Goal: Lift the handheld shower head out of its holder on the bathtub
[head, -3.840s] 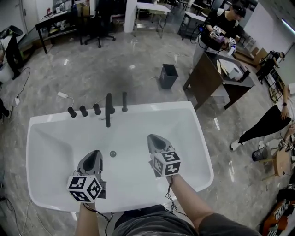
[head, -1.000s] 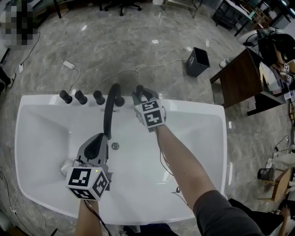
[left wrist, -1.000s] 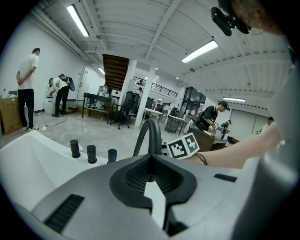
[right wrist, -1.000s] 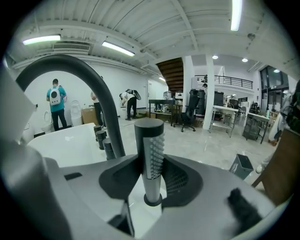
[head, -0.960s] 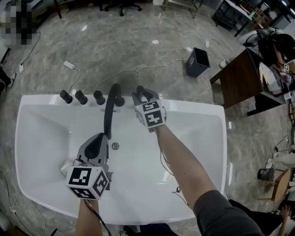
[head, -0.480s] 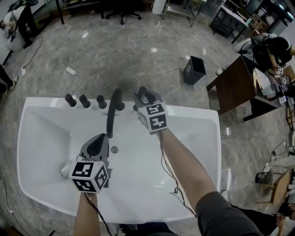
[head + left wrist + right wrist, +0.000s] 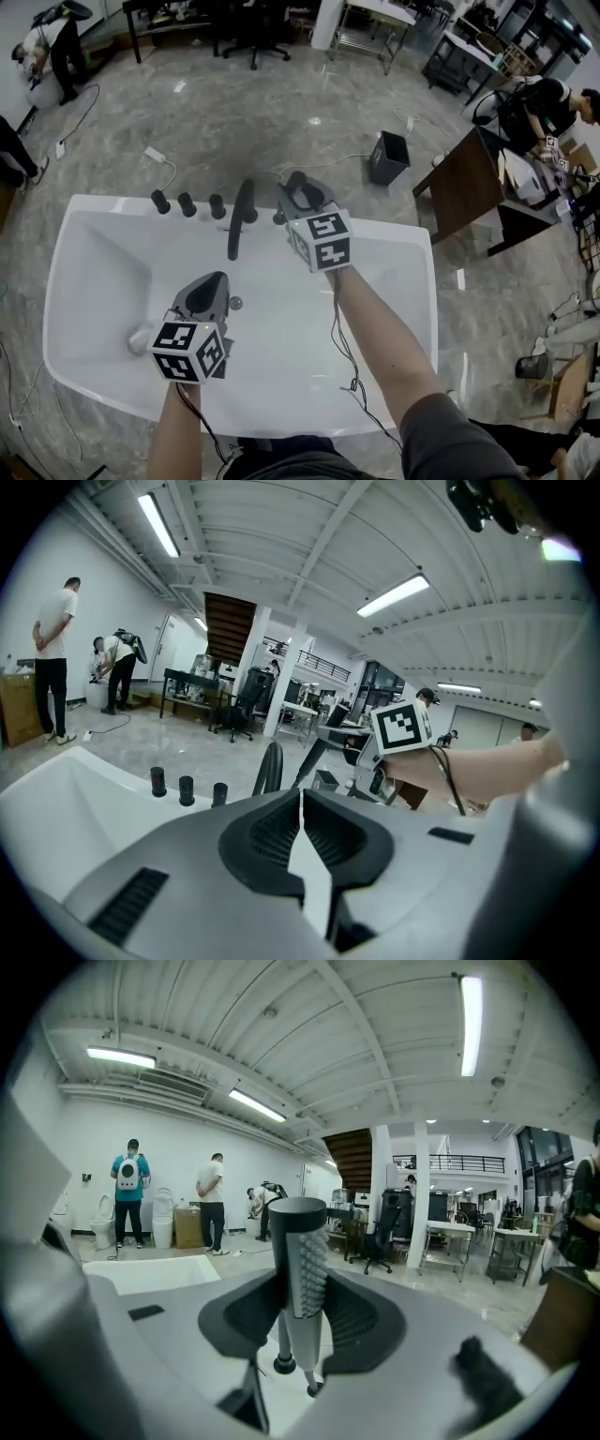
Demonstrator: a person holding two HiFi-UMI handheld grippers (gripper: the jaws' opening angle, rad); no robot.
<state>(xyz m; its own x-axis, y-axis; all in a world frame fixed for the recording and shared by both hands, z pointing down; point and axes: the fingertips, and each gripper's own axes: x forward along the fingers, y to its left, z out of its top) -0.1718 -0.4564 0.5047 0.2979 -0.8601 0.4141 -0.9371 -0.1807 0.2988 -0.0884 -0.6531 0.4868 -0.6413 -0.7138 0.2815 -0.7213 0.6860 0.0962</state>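
The shower head (image 7: 300, 1246) is a dark stick with a face of small nozzles. It stands upright between the jaws of my right gripper (image 7: 302, 1335), which is shut on it. In the head view that gripper (image 7: 298, 189) holds the shower head (image 7: 294, 178) above the far rim of the white bathtub (image 7: 394, 234), just right of the black faucet (image 7: 241, 220). My left gripper (image 7: 208, 292) hovers over the tub's middle, shut with nothing between its jaws. The left gripper view shows its closed jaws (image 7: 300, 803) and the shower head (image 7: 319, 752) tilted beyond them.
Three black knobs (image 7: 187, 204) line the rim left of the faucet. The drain (image 7: 235, 302) sits beside my left gripper and a pale object (image 7: 141, 337) lies in the tub's left part. A black bin (image 7: 386, 157) and a wooden desk (image 7: 469, 187) stand beyond on the marble floor.
My right gripper has risen from the tub's rim with the shower head in it. The left gripper has lifted a little above the tub.
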